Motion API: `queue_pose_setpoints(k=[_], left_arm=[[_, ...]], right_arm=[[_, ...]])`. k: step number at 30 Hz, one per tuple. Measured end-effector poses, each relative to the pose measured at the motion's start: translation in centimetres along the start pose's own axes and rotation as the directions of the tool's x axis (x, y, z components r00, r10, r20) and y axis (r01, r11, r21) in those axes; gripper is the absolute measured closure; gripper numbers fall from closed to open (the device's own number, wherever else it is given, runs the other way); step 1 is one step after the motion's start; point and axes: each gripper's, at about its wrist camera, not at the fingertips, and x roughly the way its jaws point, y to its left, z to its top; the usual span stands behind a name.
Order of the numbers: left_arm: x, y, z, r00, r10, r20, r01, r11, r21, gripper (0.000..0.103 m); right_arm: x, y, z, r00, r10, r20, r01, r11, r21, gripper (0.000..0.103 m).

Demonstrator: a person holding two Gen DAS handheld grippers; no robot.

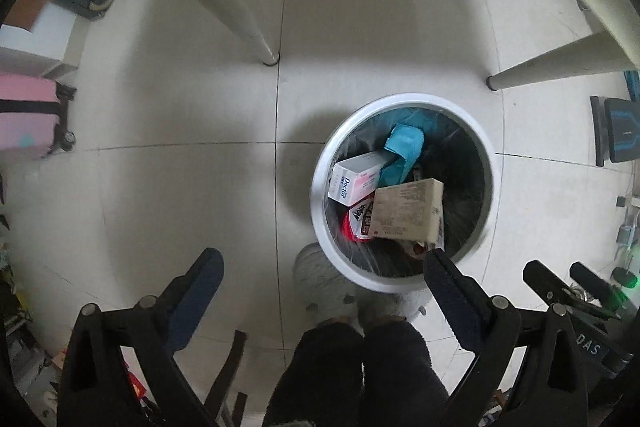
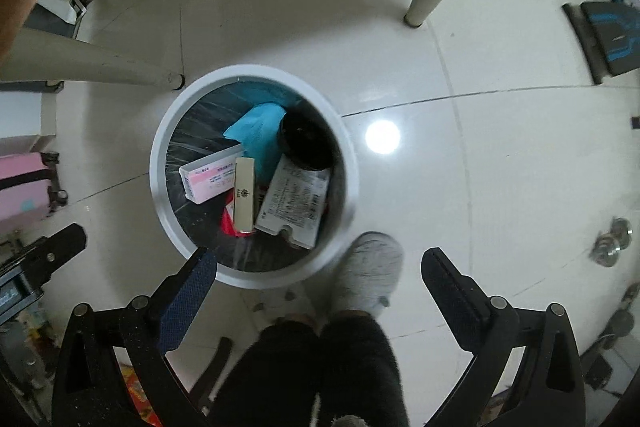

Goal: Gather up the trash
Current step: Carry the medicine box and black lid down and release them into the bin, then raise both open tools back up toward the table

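Item: round bin, lined, on the tiled floor. Trash inside it: pink-white box, tan box, blue wrapper.
Tools: left gripper and right gripper, both released, empty, above the bin.
Handling: lift clear without snagging the liner.

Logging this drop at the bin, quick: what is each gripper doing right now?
Left gripper: open, holding nothing, above the trash bin.
Right gripper: open, holding nothing, above the same bin.
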Motion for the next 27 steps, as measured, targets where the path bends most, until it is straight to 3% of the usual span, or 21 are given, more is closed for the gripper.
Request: queue_pose_setpoints(k=[9,18,27], left_arm=[[-8.1,-1.2,-2.9,0.999,-0.001,0.032,0.000,1.000,0.020,0.001],[-18.0,-2.0,-6.7,0.998,0.004,0.066,-0.007,0.998,0.056,0.001],[-27.1,-2.4,-10.0,0.993,-0.035,0.111,0.026,0.996,0.082,0.001]], right_arm=[[-8.7,0.0,-1.8,0.998,-0.044,0.041,0.044,0.999,-0.012,0.000],[-21.2,0.2,-5.3,0.993,-0.060,0.102,0.063,0.998,-0.028,0.000],[-32.9,0.9,-9.4,0.989,-0.043,0.140,0.051,0.998,-0.048,0.000]])
